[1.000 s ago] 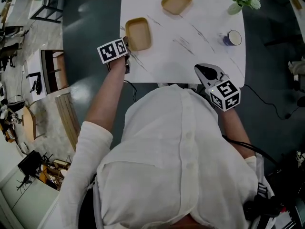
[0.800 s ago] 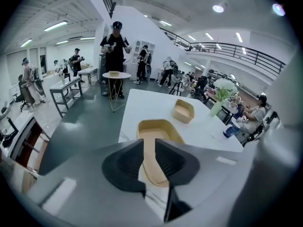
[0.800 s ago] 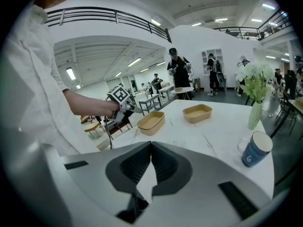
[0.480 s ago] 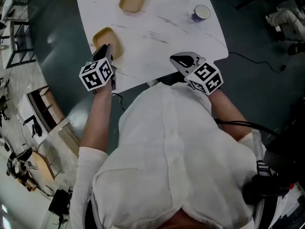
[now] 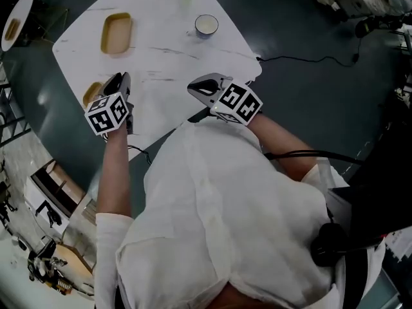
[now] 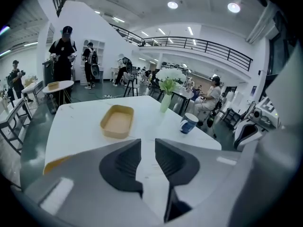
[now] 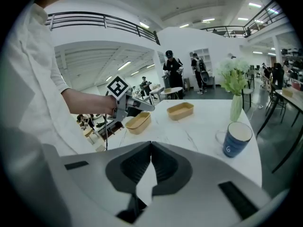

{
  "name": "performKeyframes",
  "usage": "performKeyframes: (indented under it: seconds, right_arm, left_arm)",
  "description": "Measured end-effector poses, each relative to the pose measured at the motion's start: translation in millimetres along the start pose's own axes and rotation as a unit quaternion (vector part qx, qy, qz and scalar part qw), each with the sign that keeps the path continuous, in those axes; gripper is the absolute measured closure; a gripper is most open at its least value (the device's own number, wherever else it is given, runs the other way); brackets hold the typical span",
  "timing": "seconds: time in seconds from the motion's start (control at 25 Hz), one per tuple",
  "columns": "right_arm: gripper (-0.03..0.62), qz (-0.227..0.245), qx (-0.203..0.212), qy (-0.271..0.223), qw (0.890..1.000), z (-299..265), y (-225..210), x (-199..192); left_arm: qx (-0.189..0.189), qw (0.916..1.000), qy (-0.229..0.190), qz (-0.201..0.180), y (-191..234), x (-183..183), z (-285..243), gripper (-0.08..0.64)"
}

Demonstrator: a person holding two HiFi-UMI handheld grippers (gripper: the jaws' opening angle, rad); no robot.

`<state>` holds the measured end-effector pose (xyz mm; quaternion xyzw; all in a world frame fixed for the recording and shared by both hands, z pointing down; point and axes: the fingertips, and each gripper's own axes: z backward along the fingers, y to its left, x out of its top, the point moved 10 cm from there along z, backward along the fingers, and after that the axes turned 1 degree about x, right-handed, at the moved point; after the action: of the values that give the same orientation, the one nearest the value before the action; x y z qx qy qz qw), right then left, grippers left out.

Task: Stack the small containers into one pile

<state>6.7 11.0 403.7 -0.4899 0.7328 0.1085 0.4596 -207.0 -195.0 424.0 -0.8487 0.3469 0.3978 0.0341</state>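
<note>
Two shallow tan tubs to stack, neither picked up yet. The near tub [image 5: 92,93] sits just left of my left gripper [image 5: 118,80], half hidden by it. The far tub [image 5: 116,33] is well ahead of those jaws.

Left jaws are a crack apart with nothing between them. The right gripper [image 5: 197,87] is pressed together and empty, hanging over the near edge of the table [image 5: 174,63], with the mug [image 5: 206,25] well ahead of it.

The tubs look light, thin-walled and a bit flexy, so my guess is they'll skid on that smooth top if nudged. I'd pinch one long rim wall rather than a corner.

Compared with half a second ago, the left jaws were right at the near tub. Now they sit off to its right, so I'd have to swing back left.
</note>
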Motion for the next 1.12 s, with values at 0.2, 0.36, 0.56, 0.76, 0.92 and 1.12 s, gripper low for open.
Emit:
performKeyframes:
  seconds: [0.2, 0.36, 0.56, 0.76, 0.92, 1.12]
  right_arm:
    - [0.588, -0.011, -0.004, 0.001, 1.0, 25.1, -37.4, -5.2]
    - [0.588, -0.023, -0.009, -0.001, 1.0, 32.0, -63.6, -8.6]
    - [0.588, -0.036, -0.002, -0.002, 0.999, 32.8, -83.5, -17.6]
    - [0.588, -0.049, 0.003, -0.001, 0.999, 33.0, -105.4, -26.8]
    - [0.588, -0.058, 0.002, 0.002, 0.998, 39.4, -117.3, -30.6]
    - [0.588, -0.072, -0.003, 0.008, 0.997, 53.0, -132.5, -38.4]
  left_arm:
    - [0.011, 0.9995, 0.022, -0.022, -7.6, 33.3, -47.4, 0.482]
    - [0.03, 0.9979, 0.042, -0.04, 2.3, 55.0, -78.9, 0.479]
    - [0.047, 0.9931, 0.084, -0.068, 15.7, 67.7, -113.0, 0.474]
    - [0.058, 0.9861, 0.124, -0.094, 22.7, 77.1, -150.6, 0.471]
    - [0.065, 0.9804, 0.151, -0.108, 25.9, 82.6, -174.1, 0.471]
    - [0.078, 0.9736, 0.178, -0.12, 26.1, 87.0, -194.1, 0.471]
